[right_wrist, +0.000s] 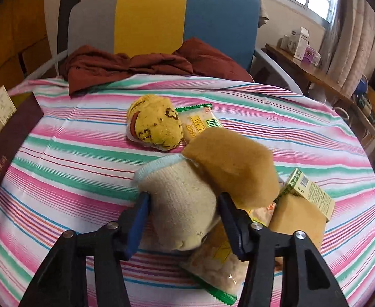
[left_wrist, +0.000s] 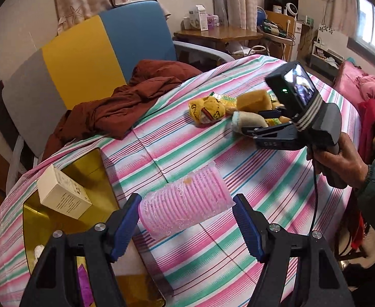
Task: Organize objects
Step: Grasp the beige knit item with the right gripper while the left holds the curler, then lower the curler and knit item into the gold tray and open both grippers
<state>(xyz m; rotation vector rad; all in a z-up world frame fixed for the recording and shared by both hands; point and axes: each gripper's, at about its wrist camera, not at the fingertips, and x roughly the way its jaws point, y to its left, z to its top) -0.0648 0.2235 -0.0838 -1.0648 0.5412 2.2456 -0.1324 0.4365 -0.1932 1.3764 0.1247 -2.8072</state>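
Jaws of our left gripper [left_wrist: 186,226] stand apart around a pink hair roller [left_wrist: 185,204] lying on the striped bench [left_wrist: 251,179], its long axis running across between them. Our right gripper [right_wrist: 183,221] is clamped on a beige sock [right_wrist: 182,204], cuff pointing up-left.

We read "DAS" embossed on the black body of the right hand-held gripper [left_wrist: 258,125]. Print on the green-edged snack packet [right_wrist: 196,121], cream box [left_wrist: 63,195] and maroon box [right_wrist: 1,151] is illegible.
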